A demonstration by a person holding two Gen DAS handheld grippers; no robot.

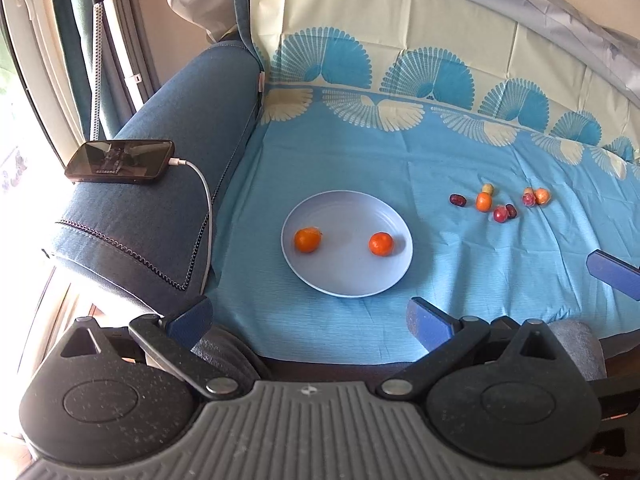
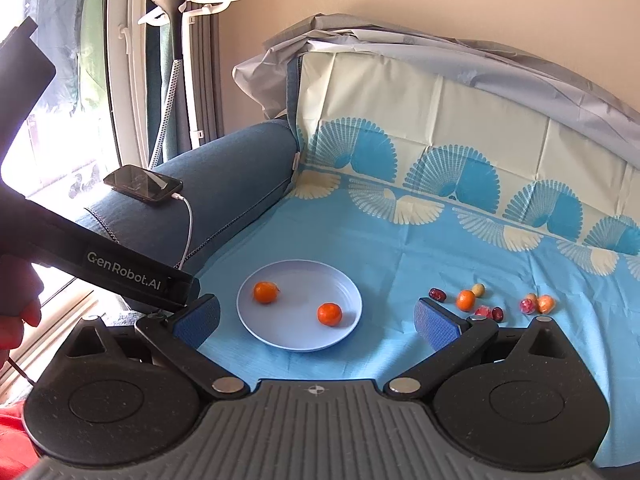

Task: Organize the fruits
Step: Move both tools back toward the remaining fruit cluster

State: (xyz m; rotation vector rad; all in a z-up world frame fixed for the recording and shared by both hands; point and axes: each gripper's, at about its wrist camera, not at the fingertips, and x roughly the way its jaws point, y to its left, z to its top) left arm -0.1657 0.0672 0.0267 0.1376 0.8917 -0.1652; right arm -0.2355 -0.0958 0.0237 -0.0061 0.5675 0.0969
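Both tools stand with their jaws wide apart and hold nothing: your left gripper [image 1: 310, 316] fills the bottom of the left wrist view, and your right gripper [image 2: 318, 318] fills the bottom of the right wrist view. The plate [image 1: 316, 280] lies at the centre of the left wrist view on the blue cloth [image 1: 360, 160] and already carries 2 tangerines [image 1: 308, 239], well apart from each other. The loose fruit [image 1: 498, 202] lies at the right of the frame, well apart from the plate: 1 more orange fruit [image 1: 483, 201], dark red pieces and a few pale ones, several touching or just beside one another. Expect 3 hazards from here. First, the crowded fruits may be knocked aside or caught 2 at a time if the jaws descend over a touching pair. Second, the round fruits may roll on the soft cloth or across the smooth plate when released. Third, the small dark pieces look soft, so a hard squeeze may bruise them. The phone [image 1: 120, 161] rests on the armrest [image 1: 180, 120] at the left of the frame with its cable [image 1: 206, 200] trailing downward; a wide sweep of your left tool could snag it.
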